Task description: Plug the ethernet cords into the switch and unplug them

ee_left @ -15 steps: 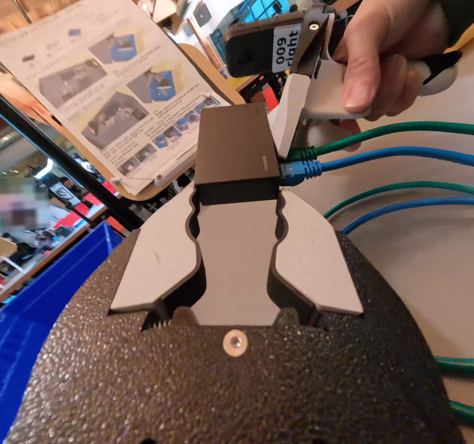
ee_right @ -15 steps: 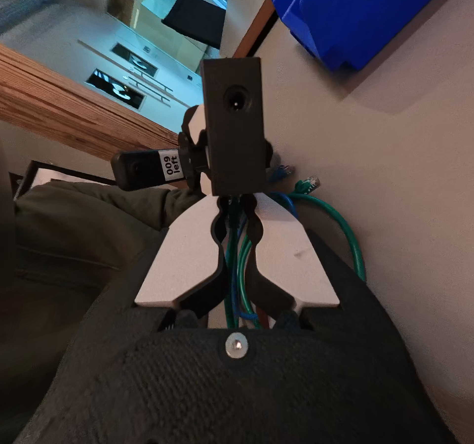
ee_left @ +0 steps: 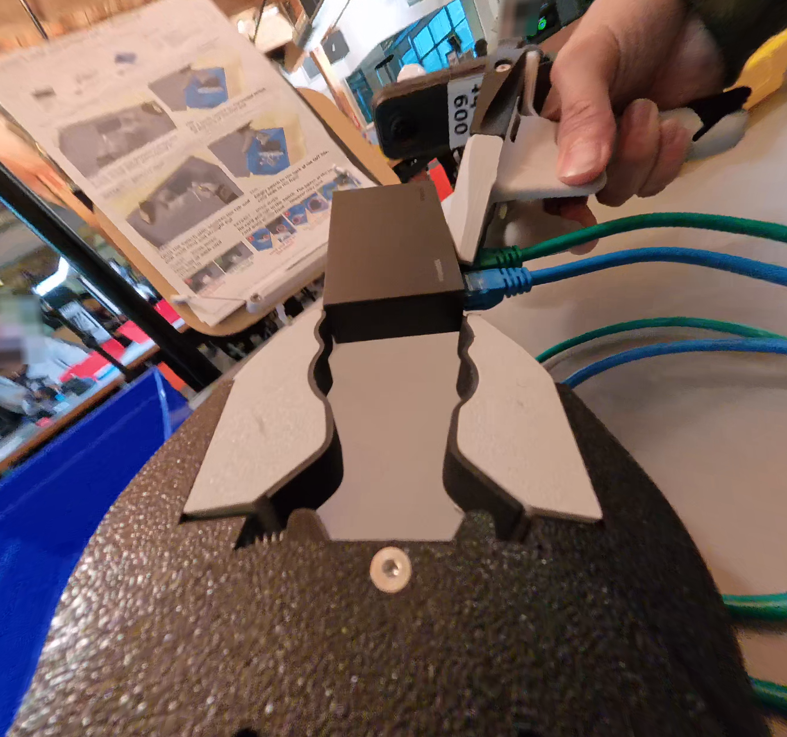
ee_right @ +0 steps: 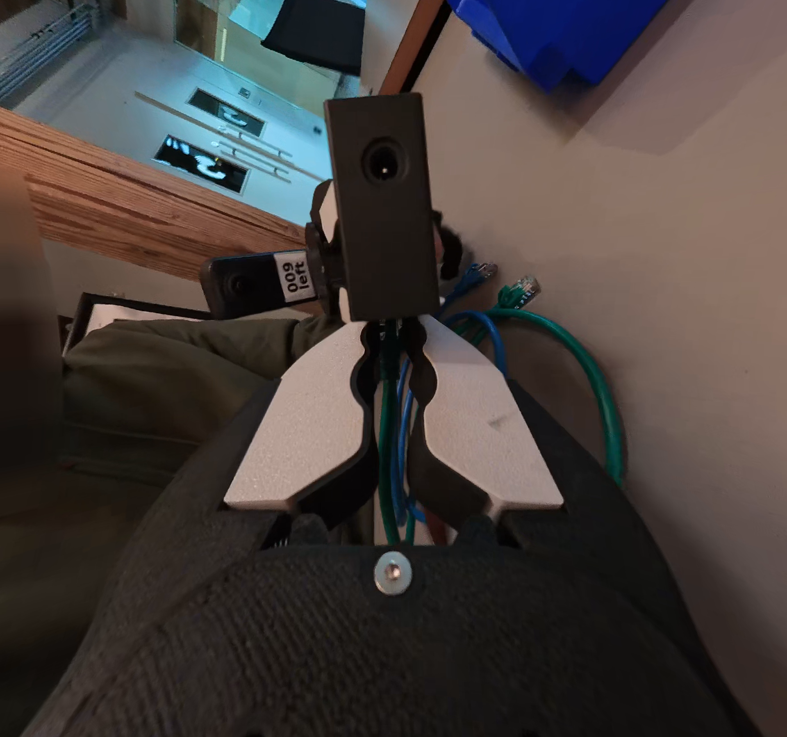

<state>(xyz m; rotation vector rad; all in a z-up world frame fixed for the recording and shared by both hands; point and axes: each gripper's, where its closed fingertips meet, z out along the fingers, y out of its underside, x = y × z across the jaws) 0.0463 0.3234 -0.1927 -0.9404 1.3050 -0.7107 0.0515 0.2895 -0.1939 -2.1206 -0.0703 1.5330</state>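
Left gripper (ee_left: 392, 329) clamped on black switch (ee_left: 389, 248); right gripper (ee_right: 394, 333) pinched around plugged green cord (ee_right: 388, 380).

white label (ee_right: 295, 281) on left tool's cam, label (ee_left: 461, 115) on right tool's cam, printed instr. sheet (ee_left: 179, 154), tiny mark on switch (ee_left: 437, 268)

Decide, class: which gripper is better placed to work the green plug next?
Probably right: the right gripper already straddles the green plug, while the left gripper grips the switch.

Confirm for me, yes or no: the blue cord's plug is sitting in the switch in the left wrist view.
Yes. The blue cord's plug is seated in the side of the black switch, just below the green cord's plug.
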